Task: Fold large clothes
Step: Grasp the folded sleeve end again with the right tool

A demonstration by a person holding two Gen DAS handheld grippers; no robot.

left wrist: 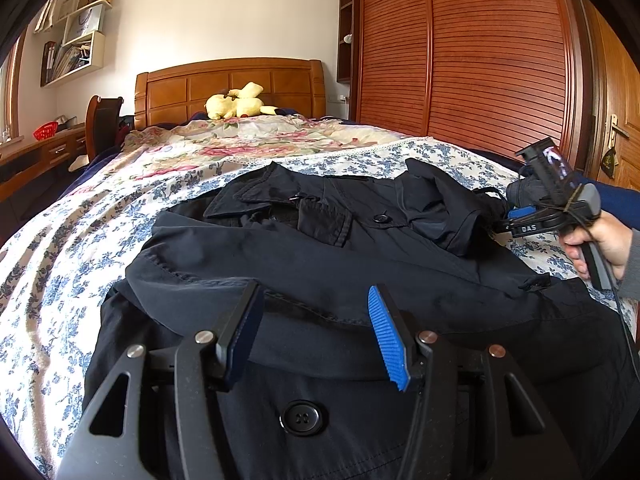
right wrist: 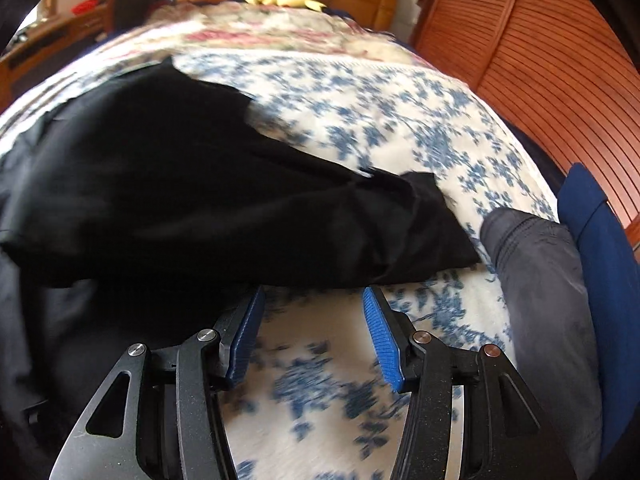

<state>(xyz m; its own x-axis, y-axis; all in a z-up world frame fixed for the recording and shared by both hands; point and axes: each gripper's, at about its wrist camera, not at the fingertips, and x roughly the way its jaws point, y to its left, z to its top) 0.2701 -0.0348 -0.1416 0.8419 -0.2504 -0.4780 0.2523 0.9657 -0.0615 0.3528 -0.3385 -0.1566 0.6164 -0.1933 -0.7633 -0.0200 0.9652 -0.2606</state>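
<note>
A: Why parked, left claw (left wrist: 316, 320)? Jaws apart, empty, over the coat (left wrist: 320, 248) spread on the bed (left wrist: 80, 216)

B: Steadying spot (probably). Right claw (right wrist: 314, 328) released too, coat edge just ahead

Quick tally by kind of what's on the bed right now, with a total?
Black coat: 1
Yellow plush toy: 1
Bedcovers: 2, blue floral sheet and pink floral quilt
Total: 4
</note>
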